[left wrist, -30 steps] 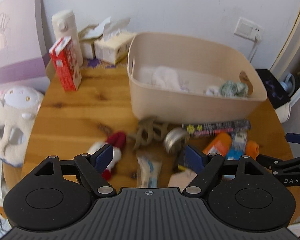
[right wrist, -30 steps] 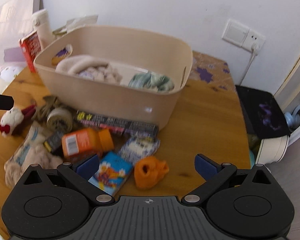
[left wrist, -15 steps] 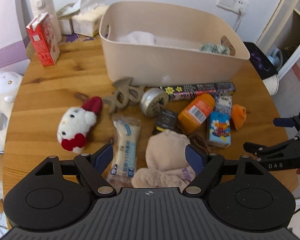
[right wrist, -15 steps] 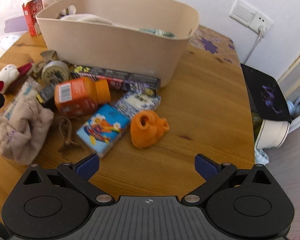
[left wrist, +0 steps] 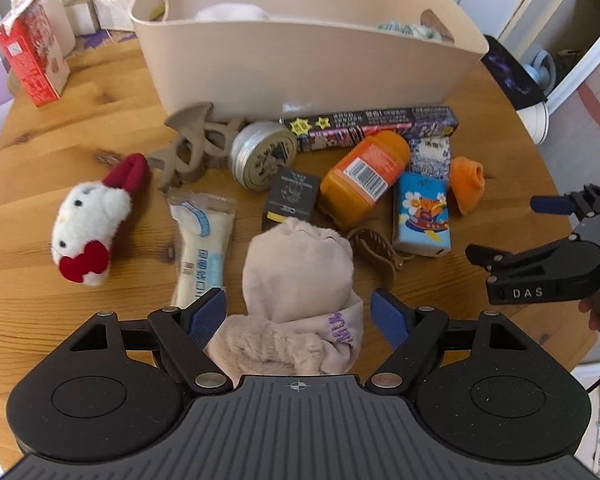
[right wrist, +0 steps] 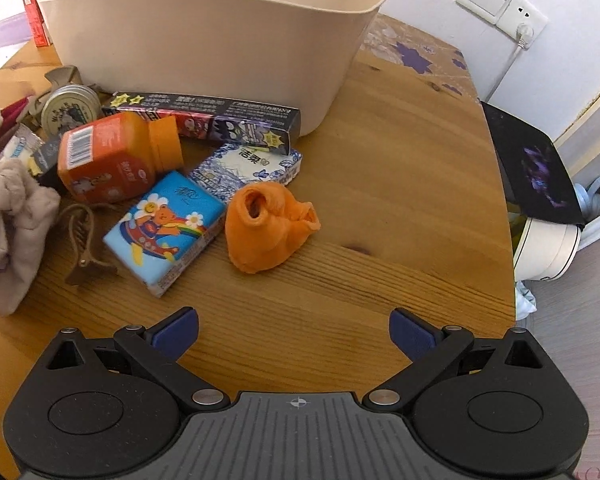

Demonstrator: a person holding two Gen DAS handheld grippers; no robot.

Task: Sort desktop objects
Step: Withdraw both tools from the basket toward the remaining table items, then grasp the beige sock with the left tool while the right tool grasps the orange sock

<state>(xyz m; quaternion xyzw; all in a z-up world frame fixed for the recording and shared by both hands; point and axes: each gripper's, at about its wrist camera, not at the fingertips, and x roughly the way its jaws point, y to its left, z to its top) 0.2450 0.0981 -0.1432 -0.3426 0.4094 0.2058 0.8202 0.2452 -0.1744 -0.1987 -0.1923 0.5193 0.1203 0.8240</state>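
Socks (left wrist: 300, 276), a soft beige fleecy bundle, lie on the wooden surface (right wrist: 400, 184) between the left gripper's (left wrist: 300, 312) wide jaws, untouched. Right gripper (right wrist: 294, 330) gapes over bare wood near a crumpled orange sock (right wrist: 268, 226).

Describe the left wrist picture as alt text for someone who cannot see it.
An open left gripper hangs over a beige sock on a wooden table, its blue pads either side of the sock. Beyond lie a plush toy, an orange bottle and a beige bin.
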